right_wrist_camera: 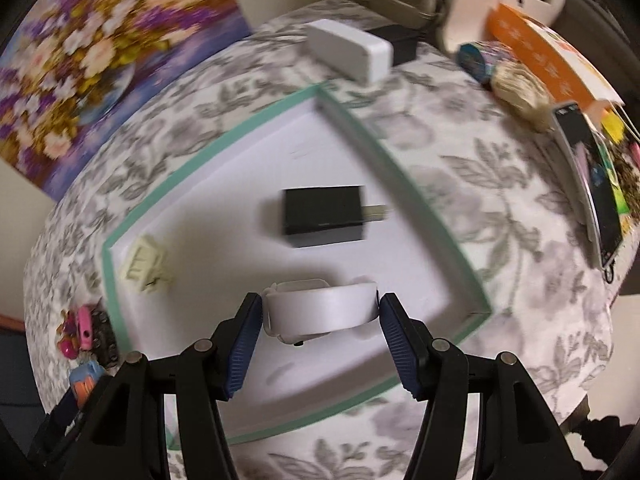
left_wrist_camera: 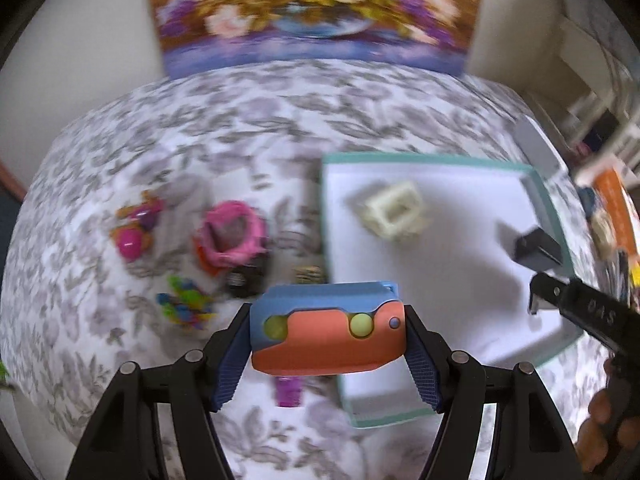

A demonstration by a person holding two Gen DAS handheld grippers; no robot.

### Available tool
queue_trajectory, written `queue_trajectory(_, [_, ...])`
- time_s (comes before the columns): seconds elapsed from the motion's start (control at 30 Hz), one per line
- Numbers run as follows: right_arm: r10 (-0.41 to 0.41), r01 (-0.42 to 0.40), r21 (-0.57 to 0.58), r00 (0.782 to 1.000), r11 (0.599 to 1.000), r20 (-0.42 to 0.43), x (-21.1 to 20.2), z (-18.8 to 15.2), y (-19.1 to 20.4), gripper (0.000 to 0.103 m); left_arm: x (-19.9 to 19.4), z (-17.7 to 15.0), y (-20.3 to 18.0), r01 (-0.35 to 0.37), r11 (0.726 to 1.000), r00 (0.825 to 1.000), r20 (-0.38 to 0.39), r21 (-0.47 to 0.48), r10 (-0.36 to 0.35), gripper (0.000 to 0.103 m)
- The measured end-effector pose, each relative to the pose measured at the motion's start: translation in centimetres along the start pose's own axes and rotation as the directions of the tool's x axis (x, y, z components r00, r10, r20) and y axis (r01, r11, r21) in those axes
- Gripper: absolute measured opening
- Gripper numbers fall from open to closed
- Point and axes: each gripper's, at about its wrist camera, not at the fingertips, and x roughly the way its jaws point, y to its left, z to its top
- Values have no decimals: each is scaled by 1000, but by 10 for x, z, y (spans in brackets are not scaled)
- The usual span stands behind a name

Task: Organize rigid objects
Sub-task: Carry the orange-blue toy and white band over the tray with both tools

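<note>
So I've got the blue-and-orange toy [left_wrist_camera: 326, 326] pinched across its short ends in my left gripper [left_wrist_camera: 326, 340], both pads pressed flat to it, held level above the floral tablecloth [left_wrist_camera: 240, 120] just beside the near-left corner of the teal-rimmed tray [left_wrist_camera: 550, 200]. Gripping it endwise makes sense to me since the flat ends give the pads something square to bite on, and keeping it level should let it drop in flat. My right gripper [right_wrist_camera: 320, 314] has a white curved plastic piece [right_wrist_camera: 320, 306] between its fingers over the tray's white floor; the left pad looks in contact, the right one touching or a hair off, hard to call with the blur. Already sitting inside the tray are a black plug adapter [right_wrist_camera: 324, 220] and a cream hair claw [right_wrist_camera: 142, 264], well apart, so I'd guess the tray is where the hard stuff goes. The left camera shows what's still out on the cloth: a pink scrunchie [left_wrist_camera: 234, 234], a pink clip cluster [left_wrist_camera: 134, 232] and some multicoloured bits [left_wrist_camera: 184, 306]. The right camera instead catches the far side: a white box [right_wrist_camera: 352, 46], an orange-covered book [right_wrist_camera: 540, 48] and a phone [right_wrist_camera: 592, 184], none of which the left view shows clearly.
</note>
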Motion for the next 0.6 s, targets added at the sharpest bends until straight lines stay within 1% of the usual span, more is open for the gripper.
queue_trajectory(0.13, [-21,21,24,1000,999,-2,1,3,-14,62,5,-3,-24,17,999,1000,-1,52,-17,73])
queue_trajectory(0.23, [-36,36,24,999,999,-7,3,3,-15,62,13,-8,-41,25,995,1000,-12,97,-24,73])
queue_trajectory(0.47, [-61,61,1,998,998,-24,10,1,-13,62,30,-18,-63,5,985,999,-40,172,1,73])
queue_trajectory(0.6, [-66,65,-8,997,998,-44,16,0,-13,63,37,-21,-68,0,982,999,-53,191,10,73])
